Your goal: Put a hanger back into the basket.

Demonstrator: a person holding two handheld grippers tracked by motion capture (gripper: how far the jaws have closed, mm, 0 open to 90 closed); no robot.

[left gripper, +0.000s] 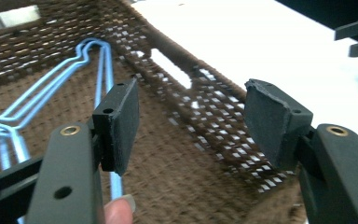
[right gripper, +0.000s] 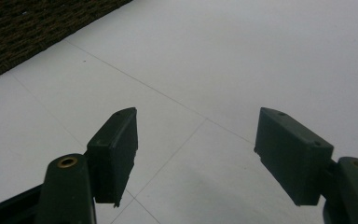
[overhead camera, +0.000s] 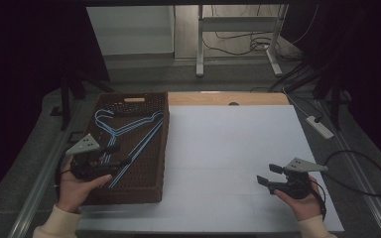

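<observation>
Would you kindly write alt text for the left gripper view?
The left gripper, jaws open and empty, hangs over a brown woven basket where light blue wire hangers lie flat. A white table lies beyond the basket's wall.

1. I see the white table [overhead camera: 233,158] as my work surface; thin seams cross its top.
2. A strip of bare wood [overhead camera: 228,98] runs along its far edge, behind the white sheet.
3. The dark woven basket [overhead camera: 151,191] sits directly on the table's left side, its long side running front to back and its right wall just beside the open white area.
4. From the right gripper view I catch a corner of the basket [right gripper: 23,32] resting flat on the white top.
</observation>
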